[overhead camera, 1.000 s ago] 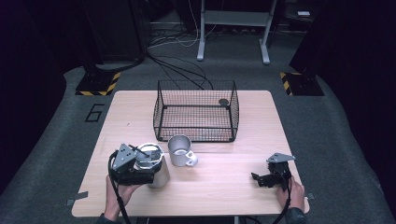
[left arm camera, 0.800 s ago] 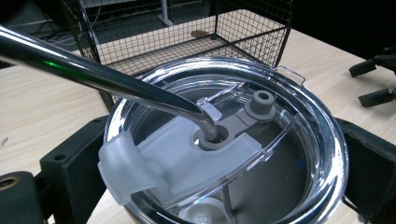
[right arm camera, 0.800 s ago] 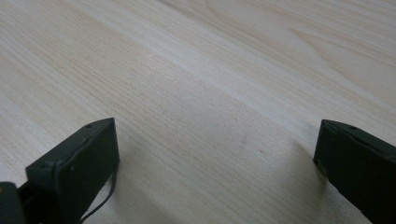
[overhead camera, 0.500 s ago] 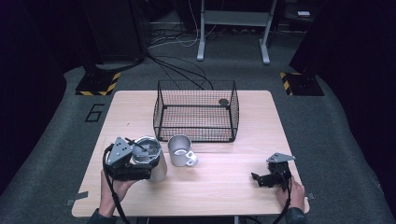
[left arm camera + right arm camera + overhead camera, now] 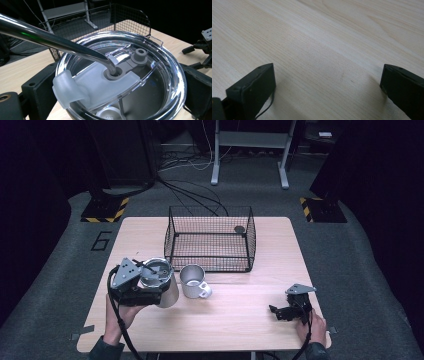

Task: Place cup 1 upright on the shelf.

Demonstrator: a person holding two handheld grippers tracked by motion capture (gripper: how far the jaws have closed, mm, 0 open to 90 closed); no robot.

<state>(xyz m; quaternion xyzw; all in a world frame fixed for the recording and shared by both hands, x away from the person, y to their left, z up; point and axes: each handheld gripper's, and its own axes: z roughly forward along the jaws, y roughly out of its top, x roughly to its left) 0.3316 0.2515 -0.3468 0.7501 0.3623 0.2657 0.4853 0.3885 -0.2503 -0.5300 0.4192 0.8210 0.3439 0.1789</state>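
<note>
Firmly, left claw (image 5: 150, 292) grips steel tumbler (image 5: 165, 287), clear round lid (image 5: 120, 75).

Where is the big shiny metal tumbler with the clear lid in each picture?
High view: the steel tumbler with a clear plastic lid is at the table's left front, in the left gripper.
Left gripper view: its lid sits centre, between the jaws.
Right gripper view: not here.
Shared landmark: black wire basket.

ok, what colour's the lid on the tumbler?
Clear lid with a grey straw seal; left gripper view shows it best.
</note>
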